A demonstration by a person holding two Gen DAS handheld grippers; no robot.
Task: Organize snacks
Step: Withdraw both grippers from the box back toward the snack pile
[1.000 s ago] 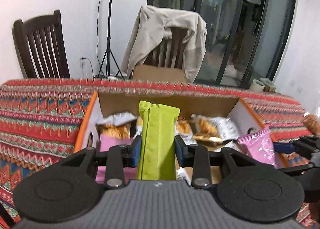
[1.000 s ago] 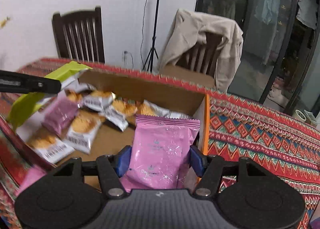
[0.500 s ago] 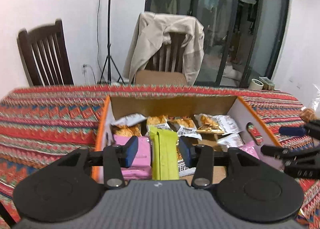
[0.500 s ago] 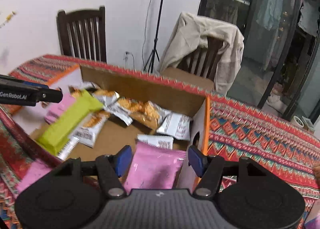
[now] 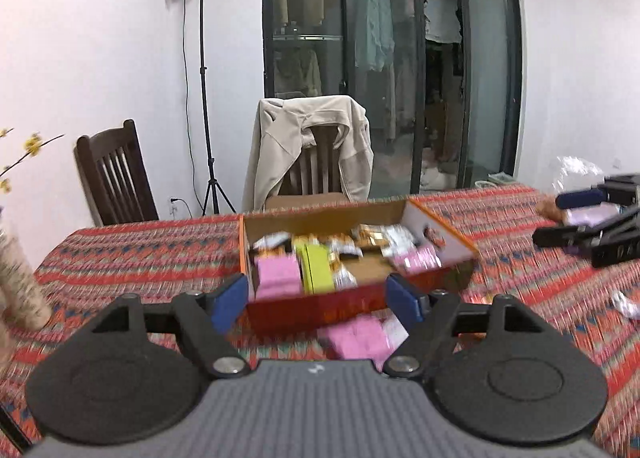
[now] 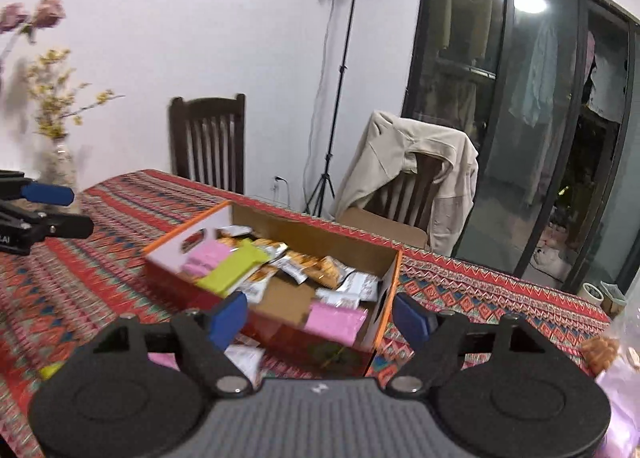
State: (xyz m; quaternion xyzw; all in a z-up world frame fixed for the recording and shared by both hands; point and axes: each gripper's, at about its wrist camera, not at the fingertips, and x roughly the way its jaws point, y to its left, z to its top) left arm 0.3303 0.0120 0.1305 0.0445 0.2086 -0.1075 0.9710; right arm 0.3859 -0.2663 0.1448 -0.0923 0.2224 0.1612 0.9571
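box (image 5: 360,306) x1 on table (image 5: 132,250) | green bar (image 5: 317,270) x1 inside, long axis 12–6 in left view, beside pink pack (image 5: 278,278) | left gripper (image 5: 316,300), right gripper (image 6: 320,318): both spread wide, holding nothing

The box (image 6: 308,236) is matt brown cardboard with glossy printed sides. Snack packets (image 6: 336,322) are shiny plastic film. A woven cloth (image 5: 140,254) covers the table; the far chairs (image 6: 208,142) are dark polished wood.
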